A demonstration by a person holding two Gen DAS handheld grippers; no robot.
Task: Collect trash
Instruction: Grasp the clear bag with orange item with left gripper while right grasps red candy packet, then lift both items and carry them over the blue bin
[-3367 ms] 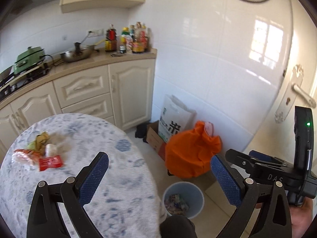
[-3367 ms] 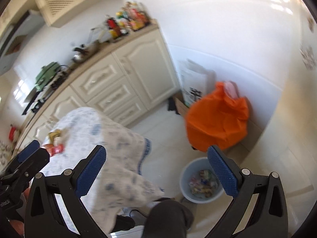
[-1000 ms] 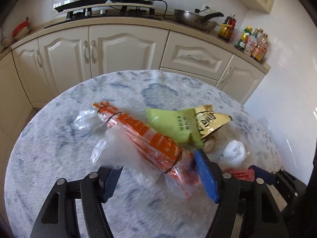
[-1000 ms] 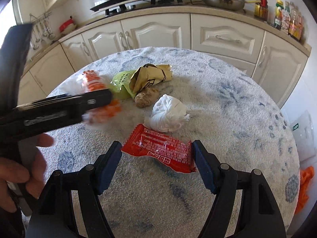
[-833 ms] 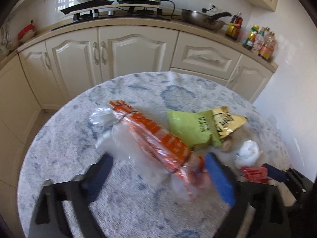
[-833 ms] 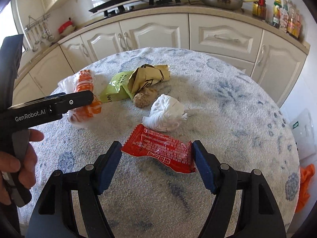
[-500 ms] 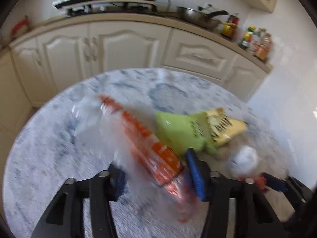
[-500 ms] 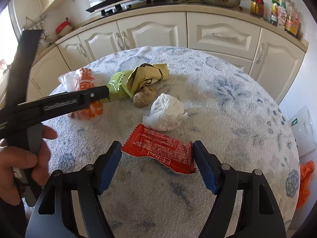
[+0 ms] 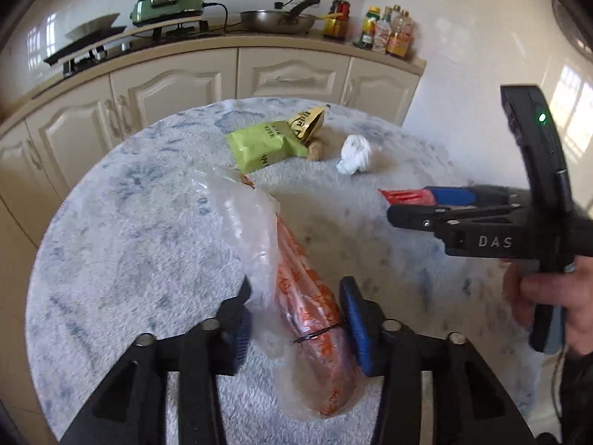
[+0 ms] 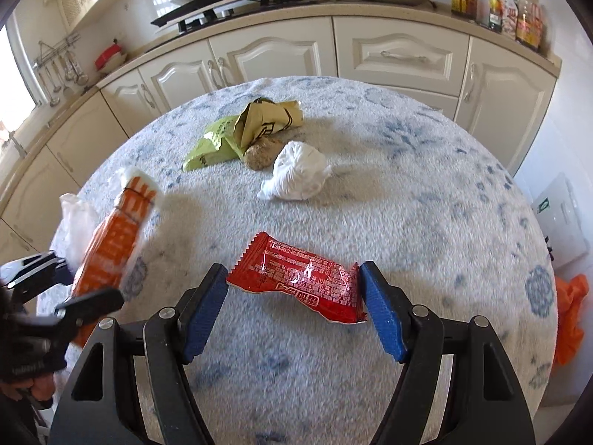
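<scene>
now left gripper (image 9: 296,315) clamps orange-and-clear wrapper (image 9: 296,285), raised off table (image 9: 129,230), long axis near-to-far. right gripper (image 10: 292,296) level, blue pads (image 10: 381,315) touching ends of red packet (image 10: 300,278) lying crosswise on table.

The orange-and-clear plastic bag (image 9: 296,282) has been clamped by the left gripper (image 9: 296,319) and lifted off the surface (image 9: 122,222); the right gripper (image 10: 292,307) has been raised slightly.
</scene>
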